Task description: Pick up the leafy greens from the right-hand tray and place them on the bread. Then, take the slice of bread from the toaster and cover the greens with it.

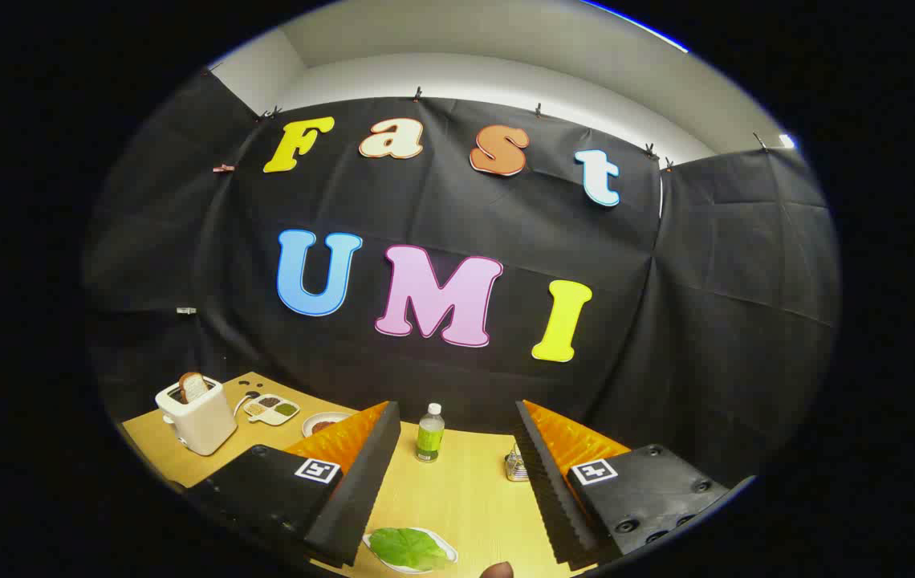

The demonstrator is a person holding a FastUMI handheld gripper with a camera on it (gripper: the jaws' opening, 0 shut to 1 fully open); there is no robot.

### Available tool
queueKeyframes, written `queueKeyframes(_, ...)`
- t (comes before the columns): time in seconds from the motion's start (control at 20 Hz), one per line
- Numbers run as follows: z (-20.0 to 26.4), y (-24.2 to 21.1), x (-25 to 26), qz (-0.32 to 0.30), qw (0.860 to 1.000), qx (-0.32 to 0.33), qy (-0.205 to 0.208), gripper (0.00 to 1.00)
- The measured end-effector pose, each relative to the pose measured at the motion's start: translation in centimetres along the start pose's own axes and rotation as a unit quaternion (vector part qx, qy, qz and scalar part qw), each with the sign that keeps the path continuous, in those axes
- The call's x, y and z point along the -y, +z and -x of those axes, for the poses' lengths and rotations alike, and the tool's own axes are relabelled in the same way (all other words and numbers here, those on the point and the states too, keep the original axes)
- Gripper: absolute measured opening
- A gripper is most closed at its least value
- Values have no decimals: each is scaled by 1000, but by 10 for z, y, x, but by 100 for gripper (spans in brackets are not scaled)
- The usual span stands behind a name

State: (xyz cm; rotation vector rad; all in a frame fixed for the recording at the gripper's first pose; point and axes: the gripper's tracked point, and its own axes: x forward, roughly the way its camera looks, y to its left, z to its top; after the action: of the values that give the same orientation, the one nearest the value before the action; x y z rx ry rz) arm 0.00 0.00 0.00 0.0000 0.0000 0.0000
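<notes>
My gripper point(457, 490) is open, its two black and orange fingers spread wide above the wooden table with nothing between them. A leafy green point(408, 547) lies on a white tray point(448, 551) low between the fingers, close to the left one. Far off beyond the left finger stands a white toaster point(197, 417) with a slice of bread point(193, 387) sticking up out of its slot. A small white plate point(327, 421) holding something brown sits just behind the left finger's tip; I cannot tell if it is bread.
A white divided dish point(271, 409) with small portions lies beside the toaster. A clear bottle with a green label point(429, 433) stands ahead between the fingers. A small glass jar point(516, 465) sits against the right finger. The table point(465, 490) ends at the black cloth wall.
</notes>
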Motion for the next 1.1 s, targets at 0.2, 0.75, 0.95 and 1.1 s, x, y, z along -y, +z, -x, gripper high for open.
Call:
queueKeyframes(0.2, -5, -4, 1, 4, 1000, -7, -4, 88)
queueKeyframes(0.75, -15, -27, 2, -1, 999, -46, -19, 89)
queueKeyframes(0.95, -19, -27, 0, -6, 999, -46, -16, 89)
queueKeyframes(1.1, -23, -41, -7, 1, 998, -59, 5, 89)
